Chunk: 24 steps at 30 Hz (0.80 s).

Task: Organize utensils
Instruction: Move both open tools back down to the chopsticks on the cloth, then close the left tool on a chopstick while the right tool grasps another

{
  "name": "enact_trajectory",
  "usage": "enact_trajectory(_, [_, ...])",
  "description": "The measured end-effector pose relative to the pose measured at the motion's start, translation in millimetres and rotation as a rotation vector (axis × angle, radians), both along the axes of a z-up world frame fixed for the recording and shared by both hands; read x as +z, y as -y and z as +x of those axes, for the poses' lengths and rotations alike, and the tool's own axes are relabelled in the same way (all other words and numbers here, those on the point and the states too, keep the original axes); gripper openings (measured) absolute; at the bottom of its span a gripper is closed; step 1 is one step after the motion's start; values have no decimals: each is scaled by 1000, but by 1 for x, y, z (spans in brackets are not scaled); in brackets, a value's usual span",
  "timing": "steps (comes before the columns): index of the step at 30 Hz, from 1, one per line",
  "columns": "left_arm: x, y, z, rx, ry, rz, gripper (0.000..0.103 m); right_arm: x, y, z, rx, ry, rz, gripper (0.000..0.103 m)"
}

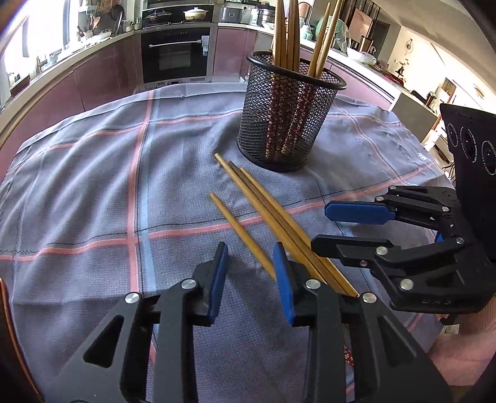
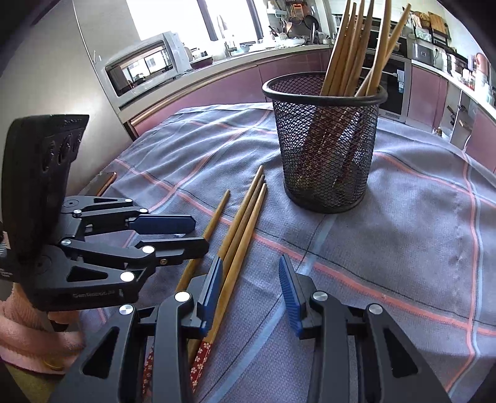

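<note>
Loose chopsticks [image 1: 263,210] lie btwn open L gripper [image 1: 250,276] & R gripper [image 2: 250,291].

Daylight from the blown-out kitchen windows [image 2: 173,15] fills both bright views, giving soft shadows on the checked tablecloth [image 1: 93,192] and glare on the steel refrigerator door [image 2: 46,62], while fisheye distortion bends the counters and darkens the corners.

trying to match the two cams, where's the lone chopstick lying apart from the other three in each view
Left wrist: lone chopstick is centre, left of the bundle of three.
Right wrist: it is left of centre, again left of the bundle.
Shared landmark: the mesh cup behind the chopsticks.
</note>
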<state>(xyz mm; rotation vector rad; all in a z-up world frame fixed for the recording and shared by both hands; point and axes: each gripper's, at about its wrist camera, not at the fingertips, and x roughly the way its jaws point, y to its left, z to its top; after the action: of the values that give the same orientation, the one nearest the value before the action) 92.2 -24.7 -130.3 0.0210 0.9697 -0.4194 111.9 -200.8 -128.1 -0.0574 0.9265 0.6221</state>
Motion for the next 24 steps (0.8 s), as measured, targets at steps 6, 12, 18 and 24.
enact_trajectory(6, [0,-4,1,-2,-5,-9,29,-2,-4,2,6,0,-27,31])
enact_trajectory(12, [-1,-5,1,-2,-10,-16,26,-2,-10,6,4,3,-53,30])
enact_trajectory(18, [1,-12,3,-2,-18,-24,17,-3,-16,7,0,28,-125,19])
enact_trajectory(24, [-1,-14,7,-4,-26,-15,22,-4,-18,10,4,29,-136,19])
